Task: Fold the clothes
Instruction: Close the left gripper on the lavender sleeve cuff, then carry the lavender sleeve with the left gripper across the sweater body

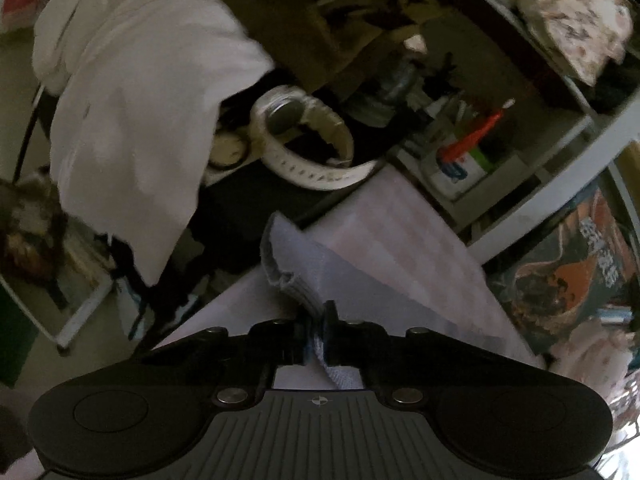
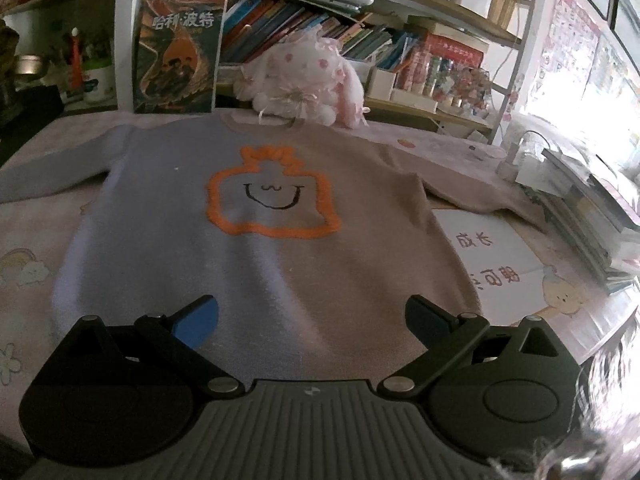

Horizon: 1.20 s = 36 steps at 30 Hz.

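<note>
A lavender-grey sweater [image 2: 256,248] with an orange outline and a smiling face lies flat on the table, sleeves spread to both sides. My right gripper [image 2: 312,320] is open just above its bottom hem, fingers spread wide and empty. My left gripper [image 1: 314,336] is shut on the sweater's left sleeve cuff [image 1: 288,268], whose ribbed end sticks up past the fingertips. In the left wrist view the cuff is lifted over the pale table cover [image 1: 400,248].
A plush bunny [image 2: 304,80] and a book [image 2: 178,56] stand behind the sweater against bookshelves. A white paper sheet [image 2: 484,252] and stacked books [image 2: 592,208] lie at the right. A white garment [image 1: 132,100] hangs over a chair left of the table.
</note>
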{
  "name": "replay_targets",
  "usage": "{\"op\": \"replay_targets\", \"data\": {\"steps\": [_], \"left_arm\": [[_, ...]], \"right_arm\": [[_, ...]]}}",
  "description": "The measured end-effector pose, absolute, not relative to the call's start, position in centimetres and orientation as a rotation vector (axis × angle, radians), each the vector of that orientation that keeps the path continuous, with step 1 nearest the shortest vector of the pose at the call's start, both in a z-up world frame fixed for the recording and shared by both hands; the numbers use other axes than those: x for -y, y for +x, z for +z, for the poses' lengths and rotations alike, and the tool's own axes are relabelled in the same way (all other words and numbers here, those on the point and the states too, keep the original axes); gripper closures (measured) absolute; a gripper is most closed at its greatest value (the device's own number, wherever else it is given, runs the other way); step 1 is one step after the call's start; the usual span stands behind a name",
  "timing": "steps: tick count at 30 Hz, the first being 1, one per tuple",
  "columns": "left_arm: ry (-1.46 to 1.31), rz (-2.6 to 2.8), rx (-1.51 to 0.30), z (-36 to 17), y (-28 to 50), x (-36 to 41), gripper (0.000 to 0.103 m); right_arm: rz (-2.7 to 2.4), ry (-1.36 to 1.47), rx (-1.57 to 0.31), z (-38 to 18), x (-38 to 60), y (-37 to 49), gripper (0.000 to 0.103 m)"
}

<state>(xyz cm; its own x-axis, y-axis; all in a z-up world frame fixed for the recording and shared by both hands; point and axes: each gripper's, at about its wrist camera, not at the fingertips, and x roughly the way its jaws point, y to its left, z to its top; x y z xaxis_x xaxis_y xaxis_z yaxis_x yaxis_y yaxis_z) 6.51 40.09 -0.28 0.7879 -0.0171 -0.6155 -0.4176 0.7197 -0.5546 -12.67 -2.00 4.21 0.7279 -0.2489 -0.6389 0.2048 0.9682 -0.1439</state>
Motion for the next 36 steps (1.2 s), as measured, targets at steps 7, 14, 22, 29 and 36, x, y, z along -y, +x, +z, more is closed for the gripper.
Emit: {"op": "replay_targets", "data": {"steps": [7,14,22,29,36], "left_arm": [[-0.587,0.110,-0.536,3.9,6.6,-36.0,0.100],[-0.498,-0.005,-0.488,7.7,7.2,-29.8,0.100],[-0.434,-0.044,-0.476,10.0,8.3,-20.4,0.100],[-0.353,-0.023,-0.485,10.9,9.5,-12.4,0.100],[-0.308,-0.003,-0.499,10.9,10.6,-6.2,0.100]], "right_arm": [[-0.269,-0.018,-0.718,3.9,4.0,-12.9,0.003],[-0.220,0.005,-0.702,3.6,6.5,-11.9,0.003],[-0.082,0.017,-0.687,3.9,12.5,-9.8,0.002],[0.058,0.057,-0.687,3.9,18.3,-8.4,0.002],[0.228,0.062,-0.705,3.4,21.7,-7.5,0.002]]}}
